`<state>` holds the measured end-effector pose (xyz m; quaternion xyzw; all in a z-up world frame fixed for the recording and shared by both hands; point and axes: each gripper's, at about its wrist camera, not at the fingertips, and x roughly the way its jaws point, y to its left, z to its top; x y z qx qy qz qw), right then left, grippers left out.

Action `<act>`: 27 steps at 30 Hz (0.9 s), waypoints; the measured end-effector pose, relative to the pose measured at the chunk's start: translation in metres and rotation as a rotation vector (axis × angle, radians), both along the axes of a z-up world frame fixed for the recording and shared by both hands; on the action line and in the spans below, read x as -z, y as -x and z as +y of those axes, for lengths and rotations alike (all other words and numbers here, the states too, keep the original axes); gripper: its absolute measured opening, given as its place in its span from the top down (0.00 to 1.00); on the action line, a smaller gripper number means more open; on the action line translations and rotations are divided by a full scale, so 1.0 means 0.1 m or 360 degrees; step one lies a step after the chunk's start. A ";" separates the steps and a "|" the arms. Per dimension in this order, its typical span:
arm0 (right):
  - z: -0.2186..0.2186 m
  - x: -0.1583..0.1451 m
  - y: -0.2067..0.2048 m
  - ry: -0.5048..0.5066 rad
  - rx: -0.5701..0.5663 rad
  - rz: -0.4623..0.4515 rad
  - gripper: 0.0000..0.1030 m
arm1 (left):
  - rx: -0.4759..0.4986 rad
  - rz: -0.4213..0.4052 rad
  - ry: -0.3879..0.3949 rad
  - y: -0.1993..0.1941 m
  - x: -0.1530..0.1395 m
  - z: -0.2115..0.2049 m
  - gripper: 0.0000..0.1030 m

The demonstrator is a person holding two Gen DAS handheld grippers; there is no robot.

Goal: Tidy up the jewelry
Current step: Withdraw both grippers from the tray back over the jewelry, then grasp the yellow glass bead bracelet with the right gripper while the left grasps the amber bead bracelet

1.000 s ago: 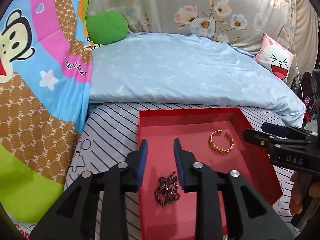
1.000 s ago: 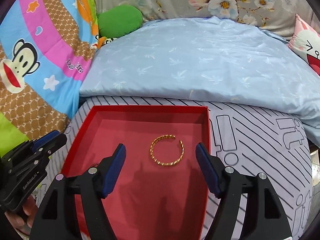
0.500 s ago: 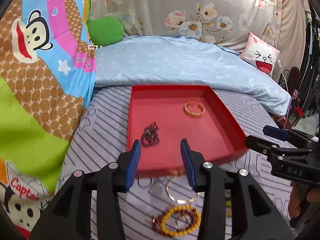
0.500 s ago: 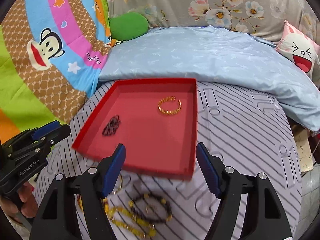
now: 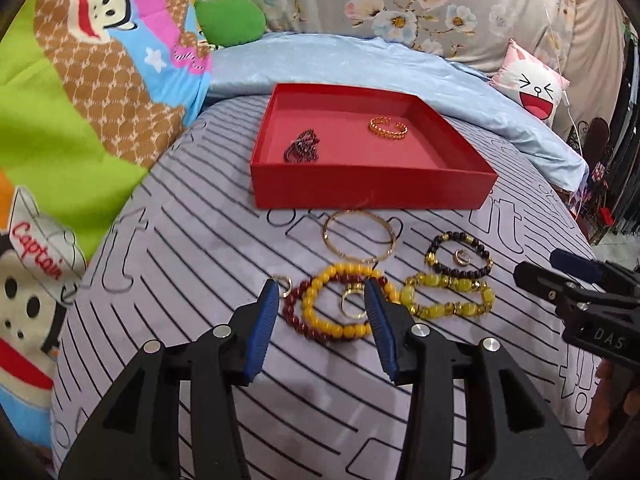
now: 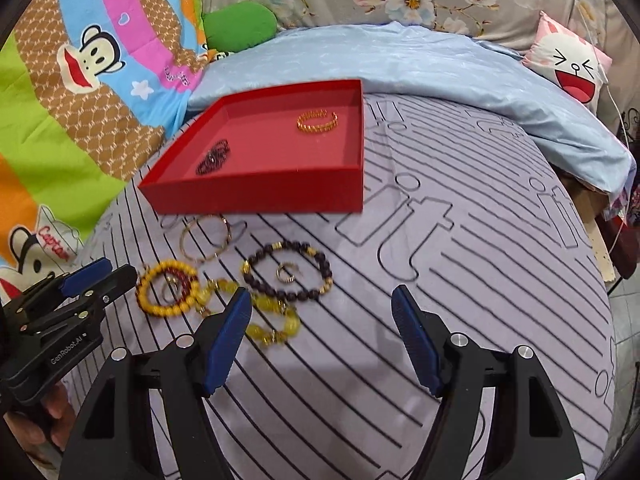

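Jewelry is only partly sorted so far. Two pieces lie inside the red tray (image 5: 372, 190), well beyond both sets of jaws: a dark beaded chain (image 5: 302, 151) bunched near its left side and a gold twisted bangle (image 5: 388, 128) further back.

Everything else waits on the striped bedsheet (image 5: 208, 256) in front of the tray. Between the tips of the left gripper (image 5: 320, 304) sit a yellow bead bracelet (image 5: 320, 312) overlapping a dark red bead bracelet (image 5: 294, 312), with a small gold ring (image 5: 354, 306) inside them. Its jaws have just been opening and stand moderately apart, empty, the pads pressing on nothing. A thin gold bangle (image 5: 358, 236) lies ahead of them, just short of the tray.

The right gripper (image 6: 322, 308) hangs with its jaws wide and empty. A black bead bracelet (image 6: 288, 276) circling a little ring (image 6: 286, 274) lies just ahead of its left finger, and a pale yellow stone bracelet (image 6: 272, 320) is beside that finger.

By my reckoning, two pieces are done and at least five bracelets and bangles, plus the small rings, are left.
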<state>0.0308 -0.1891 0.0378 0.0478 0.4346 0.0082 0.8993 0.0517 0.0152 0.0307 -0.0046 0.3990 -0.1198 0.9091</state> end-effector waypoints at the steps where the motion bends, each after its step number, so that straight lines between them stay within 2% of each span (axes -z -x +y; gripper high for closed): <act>1: 0.01 0.03 0.01 -0.0005 0.0003 0.0003 0.32 | -0.0012 0.0002 0.0012 0.03 0.03 0.01 0.59; 9: 0.13 0.23 -0.09 0.0021 -0.0002 0.0031 0.35 | -0.0052 0.0021 0.0051 0.10 0.11 0.08 0.58; 16: 0.20 0.33 -0.20 0.0030 -0.0008 0.0071 0.53 | -0.0081 0.0040 0.0074 0.08 0.14 0.14 0.57; 21: 0.27 0.36 -0.09 0.0146 -0.0028 0.0031 0.61 | -0.0083 0.0053 0.0078 0.07 0.16 0.14 0.57; 27: 0.16 0.35 -0.01 0.0122 0.0018 0.0029 0.83 | -0.0078 0.0069 0.0075 0.07 0.19 0.12 0.57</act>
